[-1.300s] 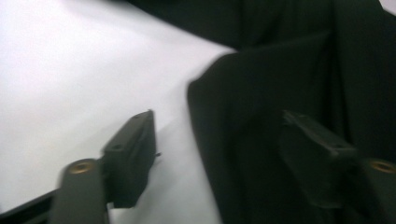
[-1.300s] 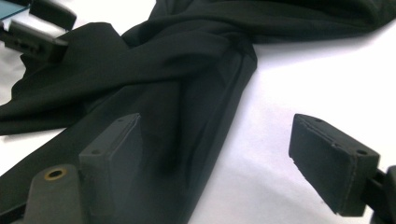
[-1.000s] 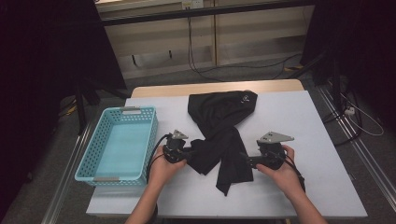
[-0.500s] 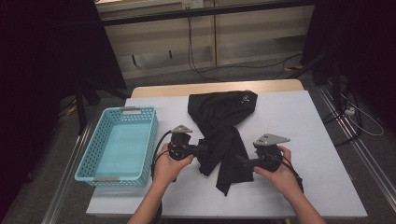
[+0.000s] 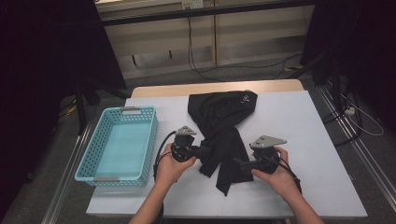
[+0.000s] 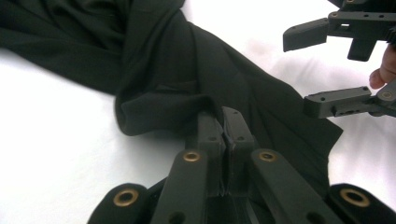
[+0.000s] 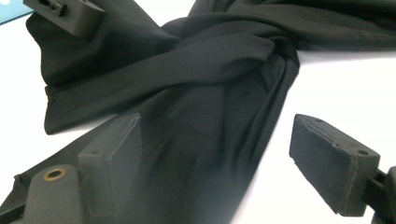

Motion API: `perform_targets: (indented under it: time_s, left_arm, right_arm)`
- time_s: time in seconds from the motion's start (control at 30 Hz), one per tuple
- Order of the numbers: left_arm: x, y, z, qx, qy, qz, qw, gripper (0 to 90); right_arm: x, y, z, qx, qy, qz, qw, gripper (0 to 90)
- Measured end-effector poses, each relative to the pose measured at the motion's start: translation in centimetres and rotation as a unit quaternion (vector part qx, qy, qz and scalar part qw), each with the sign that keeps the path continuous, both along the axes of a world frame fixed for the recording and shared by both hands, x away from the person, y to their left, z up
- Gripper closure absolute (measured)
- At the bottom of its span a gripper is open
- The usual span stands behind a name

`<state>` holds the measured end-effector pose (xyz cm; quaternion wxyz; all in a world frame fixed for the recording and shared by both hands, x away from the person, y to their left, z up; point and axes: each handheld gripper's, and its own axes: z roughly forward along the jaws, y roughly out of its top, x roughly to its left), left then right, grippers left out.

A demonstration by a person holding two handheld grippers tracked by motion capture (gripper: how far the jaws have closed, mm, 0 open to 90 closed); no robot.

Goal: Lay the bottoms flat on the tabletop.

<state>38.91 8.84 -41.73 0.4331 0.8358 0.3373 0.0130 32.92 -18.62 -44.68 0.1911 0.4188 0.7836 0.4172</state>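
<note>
A black cloth (image 5: 223,133) lies crumpled across the middle of the white surface (image 5: 308,130), its narrow end trailing toward six o'clock. At the cloth's nine o'clock edge, the left gripper (image 5: 204,152) has its jaws pressed together on a fold of the fabric, as the left gripper view shows (image 6: 225,128). At the cloth's three o'clock side, the right gripper (image 5: 237,163) has its jaws spread wide, the cloth lying between them untouched (image 7: 219,163). A blue basket (image 5: 95,158) sits at nine o'clock on the surface, apart from the cloth.
</note>
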Motion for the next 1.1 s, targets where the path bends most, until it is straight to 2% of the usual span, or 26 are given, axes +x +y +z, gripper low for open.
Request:
perform_targets:
  time_s: [0.13, 0.17, 0.27, 0.33, 0.37, 0.4, 0.43, 0.5, 0.53, 0.57, 0.6, 0.7, 0.73, 0.8, 0.87, 0.9, 1.0, 1.03, 1.07, 1.1]
  left_arm:
    - [0.1, 0.6, 0.0, 0.007, -0.009, 0.012, 0.9999, 86.9]
    - [0.1, 1.1, 0.0, 0.013, -0.019, 0.022, 0.9995, 81.3]
    - [0.2, 1.5, 0.0, 0.013, -0.016, 0.031, 0.9993, 75.4]
    - [0.3, 2.1, 0.0, 0.023, -0.023, 0.047, 0.9984, 63.8]
    - [0.3, 2.1, 0.0, 0.023, -0.023, 0.047, 0.9984, 60.0]
    - [0.4, 2.2, 0.0, 0.027, -0.025, 0.050, 0.9981, 51.7]
    - [0.5, 2.5, -0.1, 0.028, -0.029, 0.065, 0.9970, 44.4]
    - [0.6, 2.8, -0.2, 0.041, -0.048, 0.071, 0.9954, 38.8]
    - [0.6, 2.8, -0.2, 0.041, -0.048, 0.071, 0.9954, 34.1]
    - [0.7, 2.9, -0.3, 0.042, -0.051, 0.074, 0.9950, 28.6]
    - [0.8, 3.1, -0.3, 0.049, -0.055, 0.075, 0.9945, 28.6]
    - [1.0, 3.6, -0.4, 0.044, -0.054, 0.092, 0.9933, 21.6]
    - [1.0, 3.6, -0.4, 0.044, -0.054, 0.092, 0.9933, 21.5]
    - [1.0, 4.0, -0.4, 0.042, -0.052, 0.104, 0.9923, 21.2]
    - [1.0, 4.2, -0.4, 0.048, -0.056, 0.105, 0.9917, 21.1]
    - [1.0, 4.2, -0.4, 0.048, -0.056, 0.105, 0.9917, 21.1]
    - [1.1, 4.3, -0.3, 0.048, -0.055, 0.108, 0.9915, 21.0]
    - [1.1, 4.3, -0.4, 0.045, -0.054, 0.108, 0.9917, 20.9]
    - [1.1, 4.3, -0.4, 0.046, -0.055, 0.106, 0.9918, 20.9]
    - [1.1, 4.3, -0.4, 0.046, -0.055, 0.106, 0.9918, 20.9]
  right_arm:
    - [0.2, 0.3, 0.0, 0.003, -0.005, 0.007, 1.0000, 17.9]
    - [0.4, 0.5, 0.0, 0.005, -0.005, 0.009, 0.9999, 18.4]
    - [0.5, 1.2, 0.2, 0.007, -0.009, 0.018, 0.9998, 20.9]
    - [0.6, 1.7, 0.3, 0.013, -0.005, 0.026, 0.9995, 28.8]
    - [0.6, 1.7, 0.3, 0.013, -0.005, 0.026, 0.9995, 28.8]
    - [0.7, 2.4, 0.5, 0.014, -0.003, 0.040, 0.9991, 33.1]
    - [0.7, 2.9, 0.5, 0.010, -0.003, 0.052, 0.9986, 35.6]
    - [0.6, 3.7, 0.6, 0.008, -0.003, 0.071, 0.9975, 39.8]
    - [0.6, 3.7, 0.6, 0.008, -0.003, 0.071, 0.9975, 39.8]
    - [0.6, 4.4, 0.6, 0.006, -0.006, 0.088, 0.9961, 43.5]
    - [0.6, 4.4, 0.6, 0.006, -0.006, 0.088, 0.9961, 43.5]
    - [0.5, 6.2, 0.2, -0.007, -0.001, 0.117, 0.9931, 45.5]
    - [0.5, 6.2, 0.2, -0.007, -0.001, 0.117, 0.9931, 45.5]
    - [0.5, 8.1, -0.7, -0.031, 0.005, 0.143, 0.9893, 44.1]
    - [0.6, 9.2, -1.2, -0.048, 0.006, 0.149, 0.9876, 40.8]
    - [0.6, 9.2, -1.2, -0.048, 0.006, 0.149, 0.9876, 40.8]
    - [0.7, 10.0, -1.8, -0.059, 0.009, 0.156, 0.9859, 45.0]
    - [0.6, 10.0, -1.6, -0.062, 0.008, 0.166, 0.9841, 65.9]
    - [0.6, 10.0, -1.5, -0.063, 0.010, 0.169, 0.9836, 79.4]
    - [0.6, 10.0, -1.5, -0.063, 0.010, 0.169, 0.9836, 79.4]
